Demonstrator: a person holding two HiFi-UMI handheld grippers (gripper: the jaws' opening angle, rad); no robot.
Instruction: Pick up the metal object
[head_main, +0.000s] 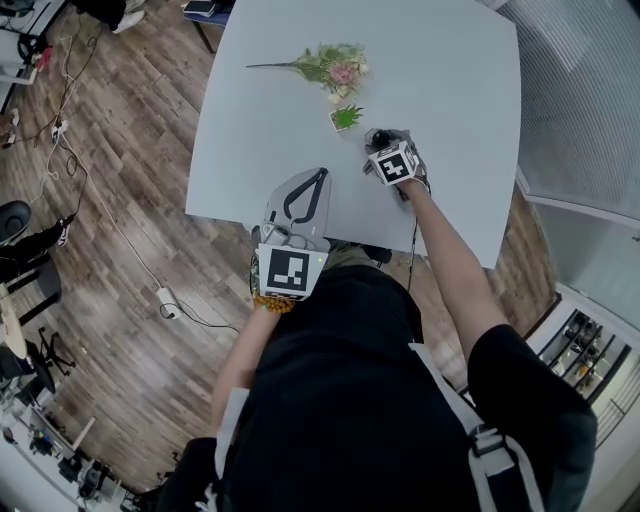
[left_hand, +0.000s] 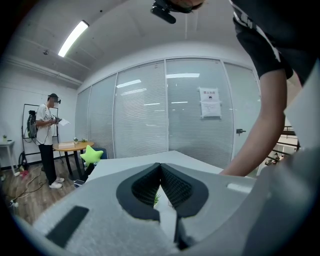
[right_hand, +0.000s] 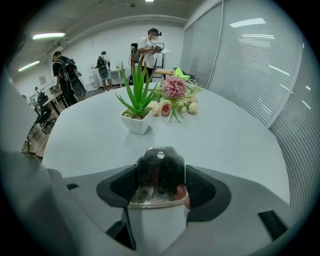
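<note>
The metal object (right_hand: 159, 172), a shiny flat piece with a small hole near its top, stands upright between the dark pads of my right gripper (right_hand: 161, 186), which is shut on it just above the white table (right_hand: 235, 135). In the head view that right gripper (head_main: 383, 140) hovers just right of the small potted plant (head_main: 346, 118). My left gripper (head_main: 320, 174) is over the table's near edge, pointing away from me. Its jaws meet at the tips with nothing between them, as the left gripper (left_hand: 160, 167) view also shows.
A small aloe in a white pot (right_hand: 136, 112) stands just ahead of the right gripper, with a bunch of flowers (right_hand: 175, 97) behind it. Glass walls with blinds (right_hand: 260, 65) run along the right. Several people (right_hand: 150, 47) stand in the background. Cables (head_main: 110, 220) lie on the wood floor.
</note>
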